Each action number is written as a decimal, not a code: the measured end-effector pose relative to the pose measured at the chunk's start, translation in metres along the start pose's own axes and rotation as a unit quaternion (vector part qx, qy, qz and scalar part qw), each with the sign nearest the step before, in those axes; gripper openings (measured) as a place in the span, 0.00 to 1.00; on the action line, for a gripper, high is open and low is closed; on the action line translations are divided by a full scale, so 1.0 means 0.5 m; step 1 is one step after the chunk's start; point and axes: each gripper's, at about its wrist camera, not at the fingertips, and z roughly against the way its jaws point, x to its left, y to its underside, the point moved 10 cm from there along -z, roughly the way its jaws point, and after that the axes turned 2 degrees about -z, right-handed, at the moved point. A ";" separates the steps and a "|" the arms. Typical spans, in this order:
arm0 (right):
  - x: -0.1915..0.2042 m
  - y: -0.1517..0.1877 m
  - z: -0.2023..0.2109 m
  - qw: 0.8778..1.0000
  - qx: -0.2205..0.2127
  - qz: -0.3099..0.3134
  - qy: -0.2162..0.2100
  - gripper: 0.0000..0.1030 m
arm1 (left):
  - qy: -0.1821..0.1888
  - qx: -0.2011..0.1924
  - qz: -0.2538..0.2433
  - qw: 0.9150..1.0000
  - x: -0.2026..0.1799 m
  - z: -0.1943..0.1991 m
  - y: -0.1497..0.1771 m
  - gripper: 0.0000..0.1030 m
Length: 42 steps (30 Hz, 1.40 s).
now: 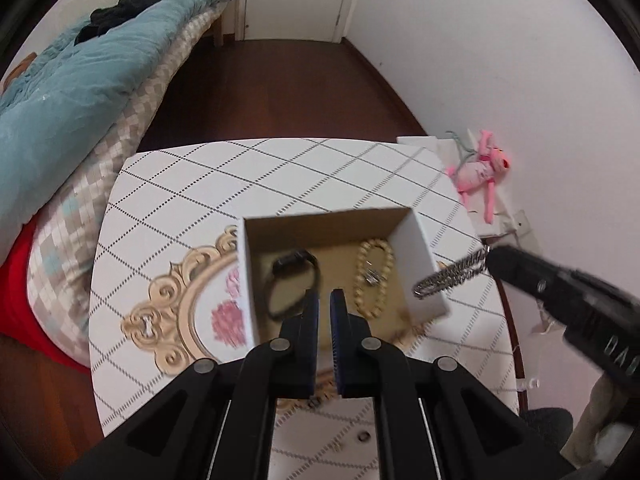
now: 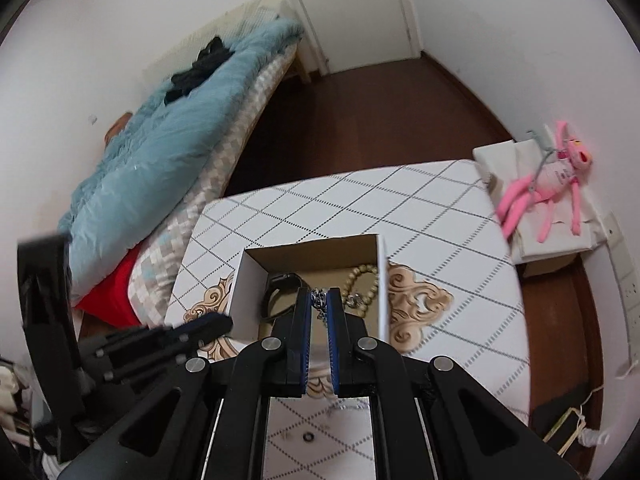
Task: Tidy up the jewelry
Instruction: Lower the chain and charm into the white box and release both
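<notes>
An open cardboard box (image 1: 424,264) (image 2: 248,292) stands on the white patterned table (image 1: 280,176) (image 2: 440,216). Inside lie a black watch (image 1: 294,280) (image 2: 280,292) and a gold bead bracelet (image 1: 374,276) (image 2: 362,284). My right gripper (image 2: 319,298) (image 1: 496,258) is shut on a silver chain (image 1: 448,276) (image 2: 318,300) and holds it over the box's right wall. My left gripper (image 1: 324,300) (image 2: 216,324) is shut and empty, hovering at the box's near edge.
A small ring (image 1: 364,436) (image 2: 309,437) and another small piece (image 1: 338,446) lie on the table near me. A bed with a blue quilt (image 1: 80,92) (image 2: 168,144) is to the left. A pink plush toy (image 1: 480,172) (image 2: 548,184) lies to the right by the wall.
</notes>
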 end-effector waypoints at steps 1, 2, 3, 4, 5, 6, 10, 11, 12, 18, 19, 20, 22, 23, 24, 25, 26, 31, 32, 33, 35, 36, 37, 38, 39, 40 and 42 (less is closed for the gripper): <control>0.000 -0.004 -0.014 1.000 0.007 0.000 0.000 0.08 | -0.002 0.005 0.001 1.000 0.009 -0.010 -0.009 0.04; -0.001 -0.008 -0.030 1.000 0.015 0.001 0.003 0.08 | -0.001 0.011 0.002 1.000 0.016 -0.021 -0.016 0.04; -0.003 -0.011 -0.045 1.000 0.021 0.001 0.003 0.08 | -0.001 0.016 0.004 1.000 0.019 -0.028 -0.018 0.04; -0.004 -0.014 -0.056 1.000 0.026 -0.001 0.002 0.08 | 0.003 0.024 0.006 1.000 0.024 -0.038 -0.023 0.04; -0.005 -0.018 -0.069 0.999 0.032 -0.003 0.000 0.08 | 0.005 0.027 0.007 1.000 0.026 -0.043 -0.025 0.04; -0.006 -0.024 -0.080 0.999 0.037 -0.005 -0.002 0.08 | 0.009 0.034 0.009 0.999 0.029 -0.051 -0.029 0.04; 0.004 -0.044 -0.116 0.998 0.057 -0.006 -0.019 0.08 | 0.020 0.063 0.036 0.997 0.039 -0.074 -0.035 0.06; 0.010 -0.047 -0.128 0.997 0.067 -0.003 -0.023 0.08 | 0.022 0.068 0.042 0.997 0.040 -0.078 -0.037 0.06; 0.013 -0.049 -0.141 0.996 0.081 -0.002 -0.024 0.08 | 0.020 0.068 0.043 0.997 0.040 -0.078 -0.037 0.06; 0.008 -0.056 -0.180 0.993 0.113 -0.014 -0.013 0.18 | -0.024 0.054 0.049 0.997 0.073 -0.064 -0.047 0.71; 0.004 -0.055 -0.181 0.993 0.113 -0.014 -0.012 0.26 | -0.027 0.054 0.050 0.997 0.079 -0.062 -0.049 0.71; -0.003 -0.055 -0.179 0.994 0.111 -0.014 -0.002 0.30 | -0.032 0.055 0.050 0.997 0.087 -0.061 -0.047 0.71; -0.013 -0.057 -0.174 0.994 0.104 -0.007 0.013 0.34 | -0.037 0.051 0.053 0.997 0.097 -0.058 -0.047 0.77; -0.021 -0.055 -0.169 0.995 0.099 -0.006 0.023 0.34 | -0.042 0.051 0.053 0.996 0.103 -0.055 -0.044 0.83; -0.027 -0.053 -0.166 0.995 0.096 -0.004 0.031 0.36 | -0.047 0.050 0.053 0.996 0.107 -0.053 -0.042 0.95; -0.035 -0.049 -0.162 0.995 0.092 0.000 0.045 0.43 | -0.051 0.047 0.052 0.996 0.110 -0.051 -0.042 0.99; -0.043 -0.044 -0.158 0.994 0.087 0.005 0.058 0.48 | -0.058 0.044 0.051 0.996 0.114 -0.048 -0.040 0.99; -0.080 -0.018 -0.133 0.986 0.061 0.047 0.149 0.92 | -0.099 0.016 0.032 0.994 0.126 -0.034 -0.032 1.00; -0.083 -0.013 -0.130 0.985 0.058 0.051 0.157 0.94 | -0.105 0.009 0.029 0.994 0.127 -0.029 -0.031 1.00; -0.087 -0.008 -0.127 0.984 0.055 0.053 0.164 0.96 | -0.108 0.005 0.027 0.994 0.126 -0.025 -0.030 1.00; -0.090 -0.006 -0.120 0.982 0.047 0.058 0.173 0.98 | -0.116 -0.002 0.023 0.993 0.127 -0.014 -0.030 1.00; -0.092 -0.007 -0.112 0.982 0.040 0.059 0.178 0.99 | -0.117 -0.007 0.023 0.993 0.128 -0.005 -0.031 1.00; -0.090 -0.008 -0.106 0.982 0.036 0.058 0.177 1.00 | -0.121 -0.015 0.024 0.992 0.129 0.006 -0.031 1.00; -0.089 -0.010 -0.095 0.982 0.030 0.056 0.176 1.00 | -0.124 -0.021 0.025 0.992 0.130 0.016 -0.031 1.00; -0.087 -0.011 -0.086 0.983 0.023 0.055 0.175 1.00 | -0.126 -0.030 0.026 0.991 0.130 0.028 -0.031 1.00; -0.085 -0.011 -0.073 0.983 0.015 0.054 0.173 1.00 | -0.125 -0.038 0.026 0.991 0.128 0.041 -0.027 1.00; -0.083 0.000 -0.048 0.985 0.004 0.050 0.164 1.00 | -0.128 -0.048 0.024 0.990 0.122 0.060 -0.013 1.00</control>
